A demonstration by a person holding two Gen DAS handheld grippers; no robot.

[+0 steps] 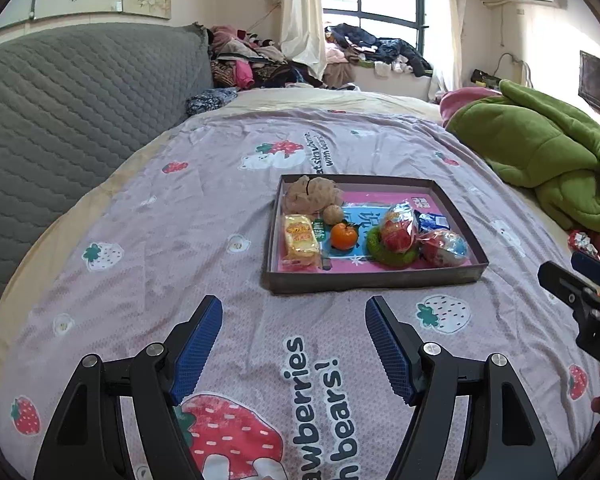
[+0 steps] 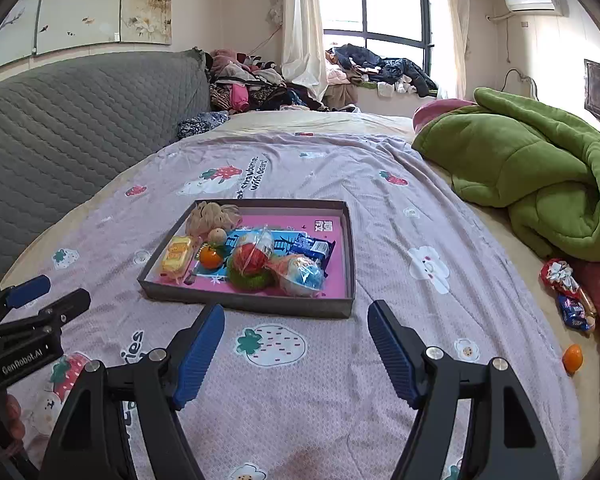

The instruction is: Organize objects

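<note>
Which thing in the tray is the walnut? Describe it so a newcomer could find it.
Start at the tray on the strawberry bedspread. Along its left side, find the beige scrunchie in the far corner and the tangerine nearer you. The walnut sits between them: a small tan wrinkled ball, unwrapped, duller than the tangerine.

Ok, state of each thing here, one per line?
Left gripper: open, empty, above the bedspread.
Right gripper: open, empty.
Tray: flat on the bed, uncovered.
Orange: in the tray.
Yellow pack: in the tray, sealed.
Loose orange: on the bed, outside the tray.
Candy bag: on the bed, outside the tray.
</note>
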